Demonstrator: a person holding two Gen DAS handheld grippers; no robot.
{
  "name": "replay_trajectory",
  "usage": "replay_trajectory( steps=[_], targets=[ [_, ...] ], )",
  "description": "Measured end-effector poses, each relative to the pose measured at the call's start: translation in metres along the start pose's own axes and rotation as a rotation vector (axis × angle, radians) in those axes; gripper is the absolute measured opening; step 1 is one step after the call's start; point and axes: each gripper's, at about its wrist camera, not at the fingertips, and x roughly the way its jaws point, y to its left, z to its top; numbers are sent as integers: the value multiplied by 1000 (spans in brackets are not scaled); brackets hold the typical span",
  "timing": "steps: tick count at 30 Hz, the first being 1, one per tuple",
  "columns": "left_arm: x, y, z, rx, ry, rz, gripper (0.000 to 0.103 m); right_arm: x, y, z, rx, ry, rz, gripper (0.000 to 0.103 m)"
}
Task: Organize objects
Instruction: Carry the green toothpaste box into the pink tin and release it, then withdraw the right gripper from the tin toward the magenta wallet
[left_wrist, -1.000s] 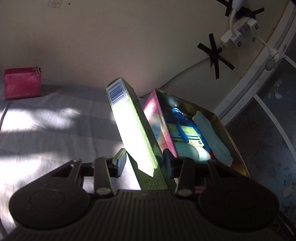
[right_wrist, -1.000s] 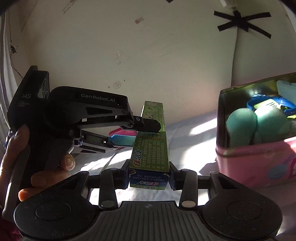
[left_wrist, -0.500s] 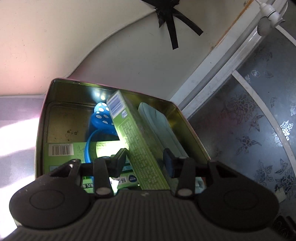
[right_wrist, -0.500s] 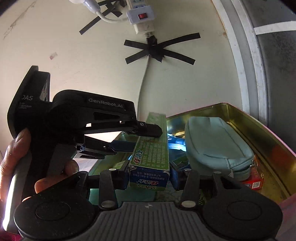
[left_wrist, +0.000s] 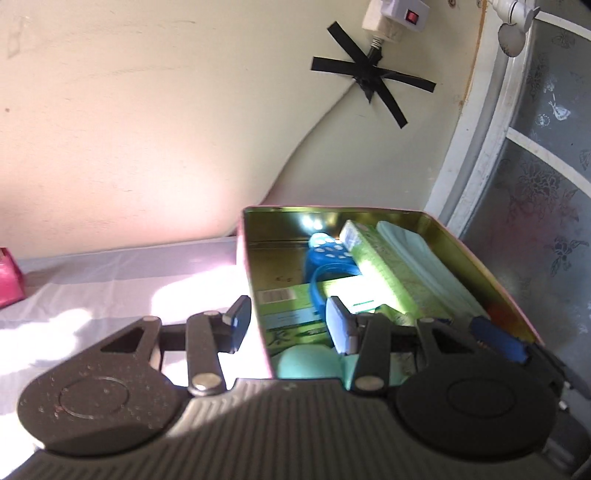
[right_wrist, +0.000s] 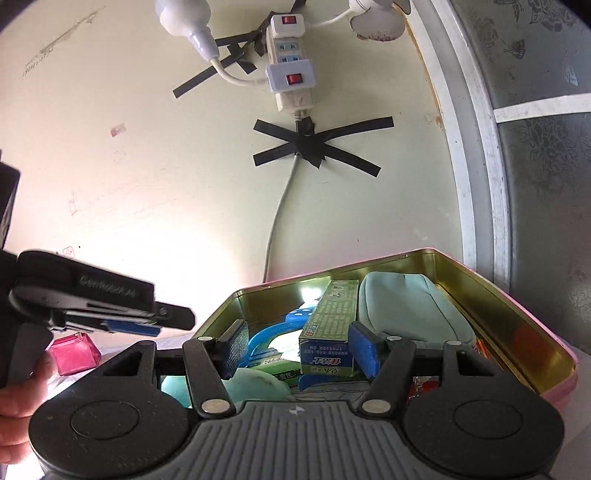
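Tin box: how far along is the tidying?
Done: the green toothpaste box lies in the tin box beside the teal pouch. In hand: nothing; the left gripper and right gripper are open. Left: the pink purse sits outside.

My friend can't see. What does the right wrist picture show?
The right gripper is open above a gold tin. A long green box lies inside, beside a pale blue pouch. At the left, the left gripper is clear of the tin, with a pink case below it.
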Motion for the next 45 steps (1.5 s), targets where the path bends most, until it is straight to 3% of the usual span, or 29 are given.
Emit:
replay_trajectory(
  steps=[4,12,21,27,37,45],
  targets=[
    [-29,32,-30,16,-11,118,48,-17,22,-4,0,-2,27,56],
    [-62,109,-92,-14,17,283,49,-41,78,-25,-17,-1,76,56],
    [-74,182,-124,-100,27,362,50,-38,123,-44,-36,48,86,56],
    [-74,201,-135,-113,-9,360,52,-32,122,-38,11,42,20,56],
    [-70,213,-141,-140,-43,323,53,-20,145,-48,-24,78,-4,56],
    [-74,215,-143,-140,-70,277,55,-14,140,-46,7,82,-44,56]
  ],
)
